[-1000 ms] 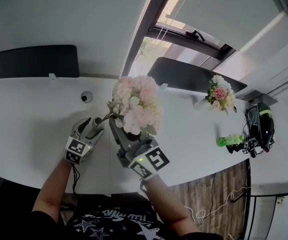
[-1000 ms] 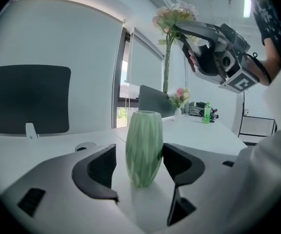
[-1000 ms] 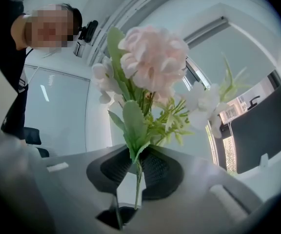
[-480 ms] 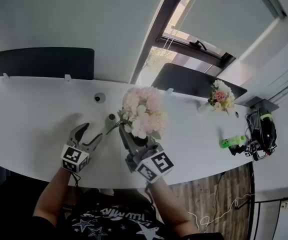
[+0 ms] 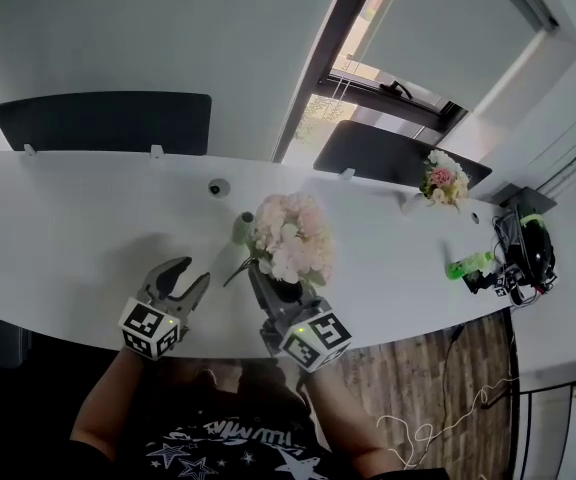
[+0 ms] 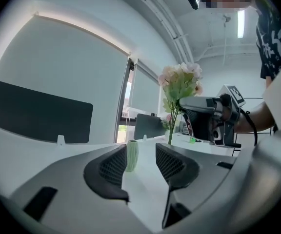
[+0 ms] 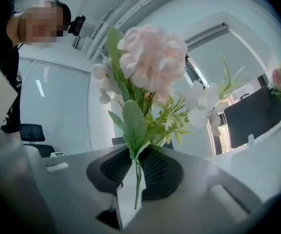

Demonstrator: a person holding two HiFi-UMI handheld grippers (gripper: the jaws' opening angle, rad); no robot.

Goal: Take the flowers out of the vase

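Note:
The bunch of pale pink flowers (image 5: 290,236) is out of the vase, held up by its green stems (image 7: 137,175) in my right gripper (image 5: 268,280), which is shut on them. The small pale green vase (image 5: 243,228) stands upright on the white table (image 5: 68,228), just left of the bunch. My left gripper (image 5: 175,282) hangs nearer the table's front edge, well back from the vase. Its jaws are closing with nothing between them. In the left gripper view the vase (image 6: 131,155) shows far beyond the pads, and the flowers (image 6: 182,82) hang to its right.
A second bouquet (image 5: 442,180) stands at the table's far right. A green bottle (image 5: 466,265) and black gear (image 5: 528,253) lie near the right end. A small round device (image 5: 217,188) sits behind the vase. Dark partition panels (image 5: 108,121) line the table's back edge.
My left gripper has drawn back from the vase toward the front edge and its jaws have narrowed. The vase now stands in plain view, with the bunch clear of it in my right gripper.

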